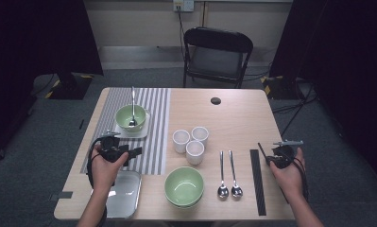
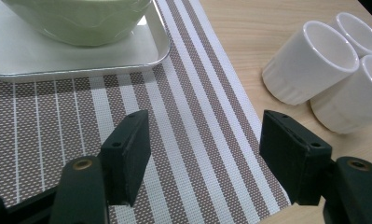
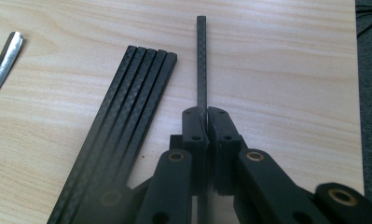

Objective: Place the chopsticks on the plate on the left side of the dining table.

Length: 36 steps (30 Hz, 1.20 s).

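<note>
The right tongs point(image 3: 207, 114) are closed tightly on one thin black chopstick point(image 3: 201, 60). The stick passes between the two black jaws and points forward, away from them, above the wooden bench point(image 3: 277, 56). Whether its far tip touches the bench I cannot tell. Just beside it, on the left in the right gripper view, four more black chopsticks point(image 3: 127, 107) lie flat on the bench, side by side and touching each other. In the high view the right tongs point(image 1: 271, 158) are near the right edge of the bench, beside this dark row of chopsticks point(image 1: 257, 182).

The left tongs point(image 2: 204, 140) stand wide open and hold nothing. Between the jaws I see only the striped placemat point(image 2: 188, 116). In the high view the left tongs point(image 1: 135, 152) are over the placemat, in front of a small tray point(image 1: 141, 133) that carries a green bowl point(image 1: 129, 116) with a spoon point(image 1: 132, 106) in it.

Three white cups point(image 1: 191, 140) stand close together in the middle of the bench. A second green bowl point(image 1: 184, 186) is near the front edge, and two spoons point(image 1: 228, 175) lie between it and the chopsticks. A metal tray point(image 1: 124, 194) lies at the front left corner.
</note>
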Motion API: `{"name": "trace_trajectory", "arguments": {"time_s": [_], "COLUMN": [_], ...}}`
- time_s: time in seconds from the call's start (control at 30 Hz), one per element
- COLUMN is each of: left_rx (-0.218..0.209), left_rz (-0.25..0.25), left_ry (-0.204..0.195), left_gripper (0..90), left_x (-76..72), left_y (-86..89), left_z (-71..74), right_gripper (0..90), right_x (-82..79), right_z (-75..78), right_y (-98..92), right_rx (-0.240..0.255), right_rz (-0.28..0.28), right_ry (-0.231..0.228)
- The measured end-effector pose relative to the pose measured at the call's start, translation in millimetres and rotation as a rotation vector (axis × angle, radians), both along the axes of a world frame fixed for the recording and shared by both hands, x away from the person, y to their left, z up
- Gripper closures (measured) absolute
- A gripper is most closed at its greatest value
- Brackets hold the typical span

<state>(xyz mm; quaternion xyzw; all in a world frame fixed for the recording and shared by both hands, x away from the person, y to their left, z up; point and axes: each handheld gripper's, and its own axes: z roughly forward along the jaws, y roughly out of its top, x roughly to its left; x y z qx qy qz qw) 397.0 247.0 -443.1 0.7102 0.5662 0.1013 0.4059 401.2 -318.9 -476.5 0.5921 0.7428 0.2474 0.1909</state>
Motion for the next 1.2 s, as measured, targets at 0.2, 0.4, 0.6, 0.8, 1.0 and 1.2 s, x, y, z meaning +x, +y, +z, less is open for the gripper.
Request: {"name": "trace_trajectory", "arguments": {"time_s": [0.2,0.4,0.6,0.8,1.0,1.2], "left_rx": [0.005,0.004,-0.003,-0.007,-0.003,-0.009], "left_rz": [-0.013,-0.034,-0.053,-0.065,-0.065,-0.080], "left_ry": [0.012,0.016,0.002,-0.005,-0.004,-0.005], "left_gripper": [32.6,32.1,32.1,32.2,32.2,32.2], "left_x": [2.0,4.4,6.0,7.3,8.7,11.8], "left_y": [-2.0,-7.4,-15.4,-18.2,-18.8,-22.5], "left_z": [0.1,1.6,5.9,7.8,8.1,8.1], "right_gripper": [87.0,87.0,87.1,87.0,87.0,86.8], "right_x": [1.3,-1.2,-3.6,-3.1,-0.4,2.7], "right_z": [0.0,5.9,18.2,20.6,18.5,-3.4], "right_y": [-13.1,-18.8,-18.2,-19.9,-20.2,-25.4], "right_rx": [0.100,0.164,0.177,0.200,0.171,0.145], "right_rz": [-0.012,-0.021,-0.009,-0.009,-0.015,-0.028], "right_ry": [0.026,0.022,-0.013,-0.023,-0.024,-0.004]}}
